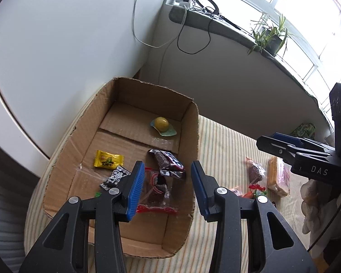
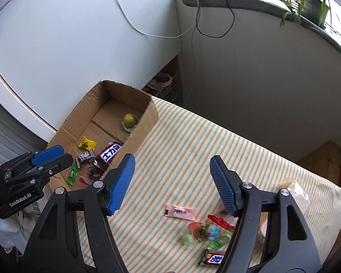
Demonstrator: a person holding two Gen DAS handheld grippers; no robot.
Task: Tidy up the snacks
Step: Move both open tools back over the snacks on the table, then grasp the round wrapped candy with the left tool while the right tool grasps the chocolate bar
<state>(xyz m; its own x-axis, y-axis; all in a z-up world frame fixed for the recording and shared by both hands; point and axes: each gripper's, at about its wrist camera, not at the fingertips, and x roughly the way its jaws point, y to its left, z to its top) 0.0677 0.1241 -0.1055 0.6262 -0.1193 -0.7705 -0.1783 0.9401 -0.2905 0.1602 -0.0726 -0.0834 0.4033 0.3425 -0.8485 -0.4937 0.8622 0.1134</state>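
An open cardboard box stands on the striped tablecloth. In it lie a yellow candy, a black-and-white wrapper, a chocolate bar, a clear packet with red strips and a yellow ball on a green wrapper. My left gripper hovers open over the box with nothing between its pads. My right gripper stands open and empty above the cloth, right of the box. Below it on the cloth lie a pink bar, a strawberry packet and a small chocolate bar.
More packets lie on the cloth right of the box: a brown snack and an orange-and-pink packet. A windowsill with a potted plant and hanging cables runs behind. A white curved surface stands to the left.
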